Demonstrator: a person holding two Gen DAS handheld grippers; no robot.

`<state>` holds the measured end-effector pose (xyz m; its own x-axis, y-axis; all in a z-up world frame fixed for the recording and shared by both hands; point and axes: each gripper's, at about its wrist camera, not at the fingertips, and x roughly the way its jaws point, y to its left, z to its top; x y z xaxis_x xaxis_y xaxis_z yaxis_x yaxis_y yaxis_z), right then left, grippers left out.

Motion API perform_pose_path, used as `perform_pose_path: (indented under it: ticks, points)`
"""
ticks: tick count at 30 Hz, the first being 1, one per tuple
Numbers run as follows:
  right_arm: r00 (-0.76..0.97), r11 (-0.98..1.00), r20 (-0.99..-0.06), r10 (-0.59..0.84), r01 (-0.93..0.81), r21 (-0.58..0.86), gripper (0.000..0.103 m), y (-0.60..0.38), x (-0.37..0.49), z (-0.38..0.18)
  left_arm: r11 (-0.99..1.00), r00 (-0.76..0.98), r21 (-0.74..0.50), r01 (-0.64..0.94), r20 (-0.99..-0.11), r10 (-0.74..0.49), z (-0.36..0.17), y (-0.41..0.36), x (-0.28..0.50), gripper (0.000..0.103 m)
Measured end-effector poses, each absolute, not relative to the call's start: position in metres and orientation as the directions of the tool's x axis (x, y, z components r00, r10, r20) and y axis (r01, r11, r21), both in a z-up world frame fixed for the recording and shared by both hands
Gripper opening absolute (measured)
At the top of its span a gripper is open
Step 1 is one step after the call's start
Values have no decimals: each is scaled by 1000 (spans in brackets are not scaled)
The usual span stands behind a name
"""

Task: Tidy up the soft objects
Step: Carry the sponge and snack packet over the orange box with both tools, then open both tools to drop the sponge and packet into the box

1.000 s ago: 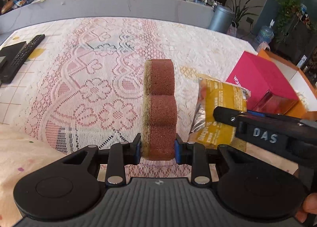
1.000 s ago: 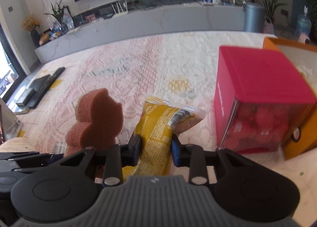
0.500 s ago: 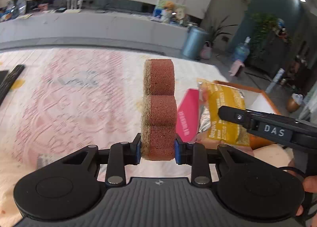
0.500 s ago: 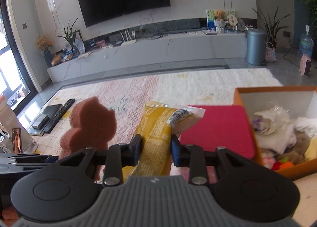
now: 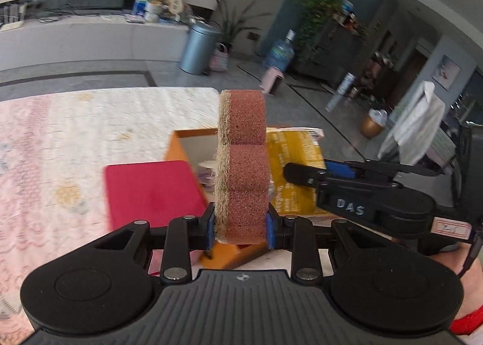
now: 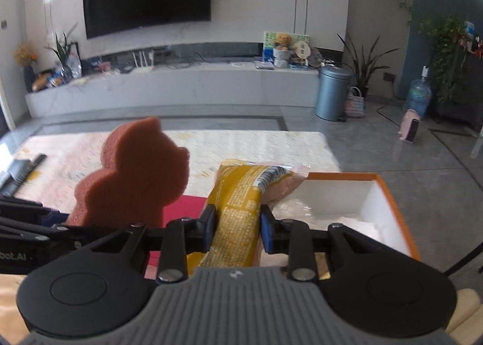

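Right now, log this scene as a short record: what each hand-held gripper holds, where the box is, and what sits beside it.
left hand-held gripper: shut on the brown sponge, held upright
right hand-held gripper: shut on the yellow packet
orange box: open, white inside, just ahead of both grippers
box contents: pale soft items, too blurred to name
red box: beside the orange box, on its left in the left wrist view
surface: patterned pink and white cloth

The sponge (image 5: pixel 243 170) is coarse, porous foam with a fibrous scouring side; the packet (image 6: pixel 238 212) is glossy crinkled plastic; the bin (image 6: pixel 333 93) looks matt metal.
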<state>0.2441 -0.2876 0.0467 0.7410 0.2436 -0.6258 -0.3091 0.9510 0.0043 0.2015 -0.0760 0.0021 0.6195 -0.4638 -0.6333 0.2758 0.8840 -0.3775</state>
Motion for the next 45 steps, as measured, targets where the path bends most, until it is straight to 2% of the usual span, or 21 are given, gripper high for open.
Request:
perform_pose_path:
  ticks: [7, 12, 19, 28, 33, 36, 37, 38, 40, 41, 43, 45]
  points:
    - [680, 966, -711, 179, -260, -6, 28, -331, 286, 13, 823, 502, -476, 311, -652, -567, -25, -120, 253, 34]
    - [651, 966, -749, 120, -250, -63, 28, -343, 310, -7, 832, 456, -448, 327, -696, -555, -44, -142, 281, 34]
    - [613, 962, -788, 58, -246, -121, 28, -360, 328, -32, 804, 375, -502, 318, -713, -593, -71, -171, 304, 34]
    - [566, 934, -824, 24, -307, -183, 27, -364, 344, -54, 857, 303, -450, 250, -805, -511, -93, -187, 316, 35]
    - [563, 927, -826, 8, -315, -206, 29, -364, 344, -61, 864, 292, -449, 226, -815, -500, -95, -189, 316, 36]
    - [566, 927, -824, 7, -313, -207, 30, -365, 342, -58, 882, 311, -409, 233, -828, -467, -92, -192, 315, 41]
    - [575, 925, -818, 6, -314, -214, 31, -365, 340, -56, 886, 319, -401, 234, -829, -460, -90, -191, 314, 48]
    - [583, 922, -812, 6, -317, -221, 34, -364, 338, -53, 888, 328, -398, 232, -827, -456, -89, -190, 314, 54]
    - [597, 919, -802, 8, -320, -229, 55, -363, 335, -46, 890, 342, -399, 220, -823, -454, -87, -185, 311, 59]
    - [602, 918, -798, 7, -320, -233, 58, -363, 335, -43, 890, 349, -401, 217, -820, -454, -85, -183, 310, 66]
    - [609, 915, -793, 1, -321, -245, 60, -362, 333, -36, 886, 368, -411, 215, -806, -463, -80, -178, 306, 75]
    - [613, 912, -790, -11, -317, -259, 62, -360, 331, -28, 883, 381, -421, 209, -797, -470, -74, -172, 302, 78]
